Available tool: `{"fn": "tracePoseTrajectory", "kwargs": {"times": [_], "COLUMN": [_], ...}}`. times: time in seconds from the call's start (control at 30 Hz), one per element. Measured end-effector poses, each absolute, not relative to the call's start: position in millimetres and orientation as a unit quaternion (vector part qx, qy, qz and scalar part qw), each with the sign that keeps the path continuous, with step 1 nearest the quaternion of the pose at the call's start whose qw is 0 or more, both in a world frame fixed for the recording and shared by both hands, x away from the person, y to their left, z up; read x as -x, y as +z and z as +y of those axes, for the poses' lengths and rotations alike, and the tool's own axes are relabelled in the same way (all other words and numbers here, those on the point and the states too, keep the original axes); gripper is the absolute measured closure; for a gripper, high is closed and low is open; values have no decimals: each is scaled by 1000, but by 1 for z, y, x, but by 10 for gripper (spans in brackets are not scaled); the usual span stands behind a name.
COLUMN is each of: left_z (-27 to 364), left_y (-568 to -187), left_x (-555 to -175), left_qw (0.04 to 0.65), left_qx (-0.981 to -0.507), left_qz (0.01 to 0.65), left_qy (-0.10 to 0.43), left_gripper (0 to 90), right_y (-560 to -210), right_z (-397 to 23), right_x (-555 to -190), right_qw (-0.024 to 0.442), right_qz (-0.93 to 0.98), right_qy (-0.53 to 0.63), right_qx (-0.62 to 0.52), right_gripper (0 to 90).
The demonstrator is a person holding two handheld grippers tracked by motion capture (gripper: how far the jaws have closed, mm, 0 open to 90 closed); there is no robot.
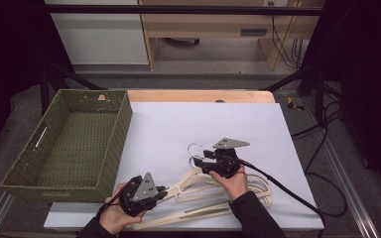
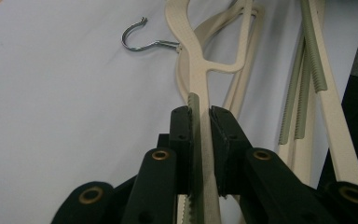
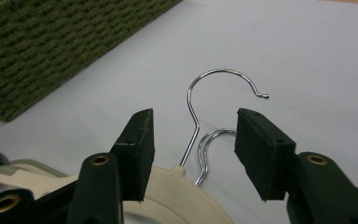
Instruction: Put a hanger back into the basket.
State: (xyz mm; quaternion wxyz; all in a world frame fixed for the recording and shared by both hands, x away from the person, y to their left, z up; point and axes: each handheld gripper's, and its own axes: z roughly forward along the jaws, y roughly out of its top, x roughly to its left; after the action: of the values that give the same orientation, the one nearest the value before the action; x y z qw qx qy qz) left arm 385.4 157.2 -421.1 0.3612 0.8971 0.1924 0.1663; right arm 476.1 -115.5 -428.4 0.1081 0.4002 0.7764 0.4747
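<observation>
A green woven basket [image 1: 69, 144] sits at the left edge of the bench [image 1: 198, 95], overhanging the white sheet [image 1: 203, 124] that covers most of the top; a strip of bare wood shows along the far edge. Beyond the bench stands a pale wooden desk [image 1: 208, 29] on the grey floor [image 1: 188, 79]. Black cables [image 1: 322, 129] trail on the floor off the right edge.

Lab; black rig frame [image 1: 178, 10], trailing cables [image 1: 322, 129]
</observation>
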Motion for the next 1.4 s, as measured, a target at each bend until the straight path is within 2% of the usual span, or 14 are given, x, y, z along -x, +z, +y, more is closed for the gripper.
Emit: {"fn": "tracePoseTrajectory", "kwargs": {"times": [0.13,0.43,0.57,0.77,0.97,1.4], "left_z": [157,155,155,155,153,150], "left_y": [-421,-423,-423,-424,-426,-430], "left_x": [-385,-385,-385,-384,-384,-380], "left_qw": [361,354,356,354,354,336], "left_qx": [-897,-900,-899,-900,-901,-906], "left_qz": [192,192,193,191,190,185], "left_qy": [166,165,166,168,165,181], "left_gripper": [794,793,794,793,793,791], "right_y": [-440,-449,-447,-449,-448,-434], "right_z": [-110,-105,-105,-104,-105,-107], "right_x": [-483,-489,-489,-490,-490,-479], "right_qw": [83,47,34,32,21,35], "right_qz": [786,790,782,782,775,749], "right_qy": [456,442,439,433,429,449], "right_qx": [-410,-423,-441,-446,-464,-485], "right_gripper": [625,757,776,746,832,871]}}
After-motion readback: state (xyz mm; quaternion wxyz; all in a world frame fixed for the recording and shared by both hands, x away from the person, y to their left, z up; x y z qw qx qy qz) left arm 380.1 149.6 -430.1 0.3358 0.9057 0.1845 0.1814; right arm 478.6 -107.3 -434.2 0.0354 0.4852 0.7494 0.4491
